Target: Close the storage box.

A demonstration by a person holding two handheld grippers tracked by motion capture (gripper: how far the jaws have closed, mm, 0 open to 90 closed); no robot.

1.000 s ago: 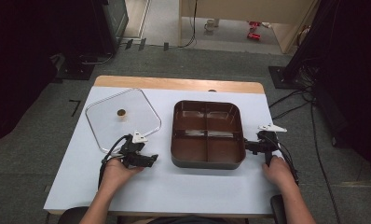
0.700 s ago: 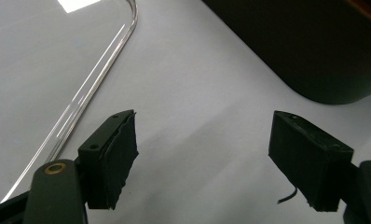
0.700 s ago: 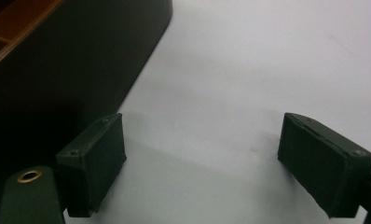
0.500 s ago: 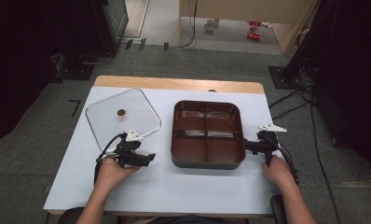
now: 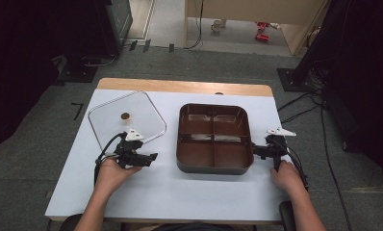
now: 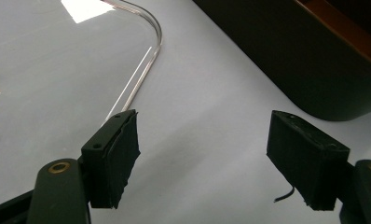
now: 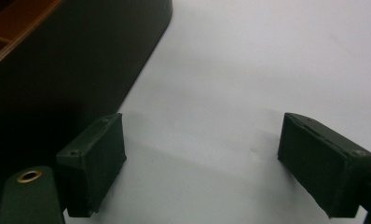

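Observation:
A dark brown tray (image 5: 213, 168) with several compartments sits mid-table. Its outer wall shows in the left gripper view (image 6: 314, 60) and in the right gripper view (image 7: 81, 60). A clear square lid (image 5: 141, 120) with a small brown knob (image 5: 125, 116) lies flat to its left, its rounded corner (image 6: 146, 60) near my left jaw. My left gripper (image 5: 151, 158) (image 6: 207, 140) lies low over the table between lid and tray, open, its jaws just closing slightly on nothing. My right gripper (image 5: 255, 151) (image 7: 202, 144) is open beside the tray's right wall, empty.
The white tabletop (image 5: 180, 202) ends in a wooden strip (image 5: 180, 86) at the far edge. Dark equipment and cables stand on the floor around the table. Cables trail from both grippers toward the person's hands.
My left gripper has drifted slightly left and toward the lid's edge. The right gripper, the tray and the lid have not moved.

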